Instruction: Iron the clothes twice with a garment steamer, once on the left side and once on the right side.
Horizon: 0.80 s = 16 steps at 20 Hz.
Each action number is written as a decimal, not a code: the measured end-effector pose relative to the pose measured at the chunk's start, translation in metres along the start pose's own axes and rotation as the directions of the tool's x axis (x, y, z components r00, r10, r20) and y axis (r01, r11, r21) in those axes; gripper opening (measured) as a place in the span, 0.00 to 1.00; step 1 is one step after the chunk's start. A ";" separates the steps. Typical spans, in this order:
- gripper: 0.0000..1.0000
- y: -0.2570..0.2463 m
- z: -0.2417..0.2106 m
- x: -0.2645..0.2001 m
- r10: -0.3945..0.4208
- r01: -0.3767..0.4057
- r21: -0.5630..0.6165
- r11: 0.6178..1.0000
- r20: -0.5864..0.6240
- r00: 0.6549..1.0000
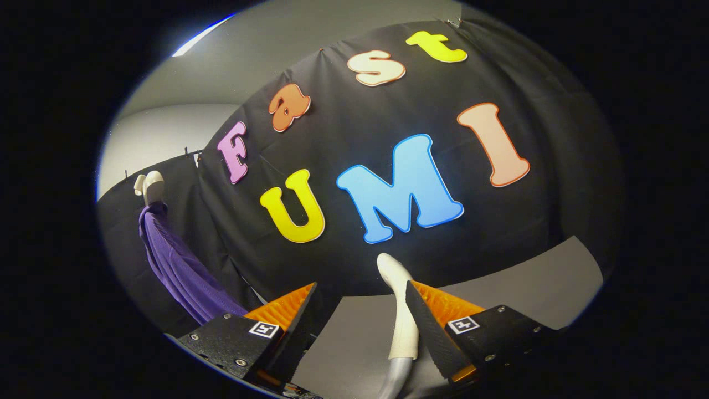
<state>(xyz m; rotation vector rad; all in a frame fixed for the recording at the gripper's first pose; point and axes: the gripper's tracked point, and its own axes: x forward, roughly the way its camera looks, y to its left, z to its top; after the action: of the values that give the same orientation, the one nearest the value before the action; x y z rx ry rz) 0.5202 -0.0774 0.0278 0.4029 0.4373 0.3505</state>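
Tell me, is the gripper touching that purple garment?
Apart. In the gripper view the open gripper sits well away from the purple garment hanging against the booth wall.

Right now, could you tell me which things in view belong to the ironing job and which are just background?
For the job:
- steamer handle, between the open tool fingers, against the right one
- purple garment, hanging on a hanger

Background:
- black cloth wall
- grey table
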 end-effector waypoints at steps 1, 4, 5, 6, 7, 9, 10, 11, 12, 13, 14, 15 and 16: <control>0.94 -0.006 -0.003 0.009 -0.004 0.004 0.010 1.000 -0.017 1.000; 0.94 -0.024 -0.014 0.027 -0.017 0.019 0.043 0.999 -0.063 0.998; 0.94 -0.030 -0.020 0.033 -0.020 0.025 0.064 0.998 -0.087 0.996; 0.94 -0.035 -0.025 0.038 -0.010 0.020 0.088 0.996 -0.112 0.994; 0.94 -0.036 -0.030 0.040 0.005 0.010 0.116 0.993 -0.128 0.992; 0.93 -0.049 -0.041 0.048 -0.001 0.027 0.156 0.987 -0.166 0.986; 0.93 -0.055 -0.046 0.052 -0.008 0.040 0.168 0.985 -0.189 0.982; 0.93 -0.059 -0.054 0.054 -0.010 0.049 0.179 0.983 -0.212 0.977; 0.93 -0.060 -0.060 0.058 0.002 0.047 0.200 0.979 -0.239 0.971; 0.94 -0.059 -0.067 0.062 0.015 0.044 0.220 0.975 -0.259 0.966; 0.92 -0.057 -0.073 0.068 0.040 0.031 0.248 0.968 -0.275 0.961; 0.90 -0.056 -0.077 0.070 0.056 0.025 0.272 0.962 -0.284 0.957; 0.84 -0.054 -0.081 0.072 0.072 0.020 0.295 0.955 -0.299 0.952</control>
<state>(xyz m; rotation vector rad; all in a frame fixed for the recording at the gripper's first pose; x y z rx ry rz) 0.5562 -0.0709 -0.0878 0.6507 0.7956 0.3765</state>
